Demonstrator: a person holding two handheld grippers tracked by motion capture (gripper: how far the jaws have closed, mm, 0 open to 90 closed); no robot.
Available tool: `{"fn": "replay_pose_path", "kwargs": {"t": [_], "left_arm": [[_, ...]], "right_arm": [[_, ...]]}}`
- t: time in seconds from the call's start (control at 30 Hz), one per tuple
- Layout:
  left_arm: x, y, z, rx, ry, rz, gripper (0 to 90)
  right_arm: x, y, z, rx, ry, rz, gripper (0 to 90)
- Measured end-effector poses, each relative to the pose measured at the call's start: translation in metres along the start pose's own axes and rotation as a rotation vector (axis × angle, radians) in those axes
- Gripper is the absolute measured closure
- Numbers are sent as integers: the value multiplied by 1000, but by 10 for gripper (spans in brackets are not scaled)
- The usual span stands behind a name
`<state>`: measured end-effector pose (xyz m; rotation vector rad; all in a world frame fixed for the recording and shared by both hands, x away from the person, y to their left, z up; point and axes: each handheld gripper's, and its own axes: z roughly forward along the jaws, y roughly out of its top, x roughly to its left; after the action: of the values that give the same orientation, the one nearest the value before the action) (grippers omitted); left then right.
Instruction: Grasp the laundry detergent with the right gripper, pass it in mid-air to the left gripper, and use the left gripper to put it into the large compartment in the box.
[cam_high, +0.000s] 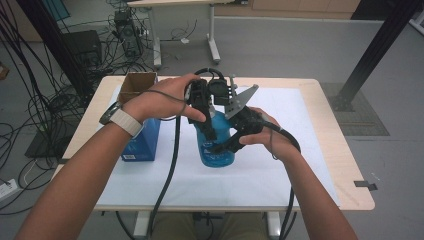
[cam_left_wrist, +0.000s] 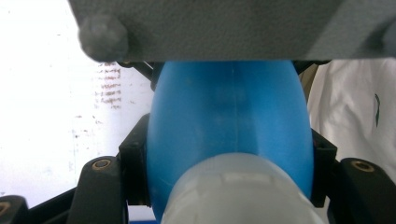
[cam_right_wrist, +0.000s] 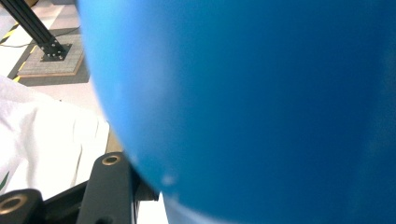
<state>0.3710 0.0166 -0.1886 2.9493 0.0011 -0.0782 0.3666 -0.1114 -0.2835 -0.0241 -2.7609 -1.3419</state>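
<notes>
A blue plastic bottle (cam_high: 216, 150) stands upright on the white cloth (cam_high: 280, 165) in the middle of the table. My left gripper (cam_high: 210, 131) comes down from above, and its jaws are shut on the bottle's upper part. In the left gripper view the blue bottle (cam_left_wrist: 229, 116) sits pressed between both black pads (cam_left_wrist: 135, 172), with its pale cap (cam_left_wrist: 233, 191) nearest the camera. My right gripper (cam_high: 220, 147) reaches in from the right and is shut on the bottle's body. In the right gripper view the bottle (cam_right_wrist: 257, 102) is close up beside one black finger (cam_right_wrist: 109, 186).
A blue carton (cam_high: 142, 137) stands left of the bottle, under my left forearm. An open cardboard box (cam_high: 137, 82) sits behind it at the table's back left. Gripper cables hang over the front edge. Beyond the wooden table (cam_high: 345, 170) are a desk, floor cables and a black post.
</notes>
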Motion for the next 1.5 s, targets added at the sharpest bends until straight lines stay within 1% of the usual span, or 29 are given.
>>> {"fn": "replay_pose_path", "kwargs": {"t": [0.3, 0.67, 0.83, 0.87, 0.9, 0.93, 0.97, 1.0, 1.03, 1.07, 1.13, 1.17, 1.23, 1.3, 1.33, 1.37, 1.4, 1.47, 1.5], "left_arm": [[0, 0, 0, 5, -3, 0, 379], [0, 2, -2, 13, 3, -1, 379], [-1, 2, -2, 14, 7, 0, 379], [-1, 2, -2, 15, 8, -4, 379], [-1, 2, -2, 17, 8, -2, 379], [-1, 2, -2, 15, 9, -5, 379], [-2, 2, -3, 20, 9, -4, 379], [-2, 2, -3, 14, 7, -8, 378], [-1, 1, -4, 17, 7, -15, 378], [-1, 1, -4, 17, 7, -15, 378], [-1, 1, -5, 29, 15, -20, 378], [-1, 1, -6, 30, 20, -24, 378], [-1, 0, -7, 30, 25, -32, 378], [0, -1, -9, 31, 32, -48, 378], [0, -1, -10, 37, 36, -53, 378], [-1, -1, -11, 41, 44, -60, 377], [0, 0, -12, 44, 49, -66, 377], [0, 0, -13, 50, 59, -84, 377], [0, 0, -14, 53, 66, -97, 377]], "right_arm": [[0, 0, 1, -1, 0, -3, 433], [-1, 0, 0, -11, 2, -9, 432], [0, 0, 0, -17, -2, -22, 426], [0, 0, 0, -20, -6, -28, 400], [0, 0, 1, -27, -21, -36, 311], [0, -3, -2, -19, -29, -12, 226], [0, -3, -2, -19, -29, -12, 226], [1, -8, -5, 10, -13, 9, 166], [1, -11, -8, 37, -17, 23, 139], [1, -11, -8, 37, -17, 23, 139], [2, -19, -13, 99, -48, 45, 92], [3, -23, -17, 119, -57, 60, 92], [6, -28, -23, 134, -33, 76, 82], [7, -32, -30, 153, -61, 86, 44], [8, -34, -35, 168, -71, 99, 56], [8, -35, -37, 177, -79, 104, 57], [8, -38, -42, 191, -89, 121, 52], [9, -41, -47, 209, -114, 127, 52], [10, -43, -50, 242, -124, 139, 50]]}}
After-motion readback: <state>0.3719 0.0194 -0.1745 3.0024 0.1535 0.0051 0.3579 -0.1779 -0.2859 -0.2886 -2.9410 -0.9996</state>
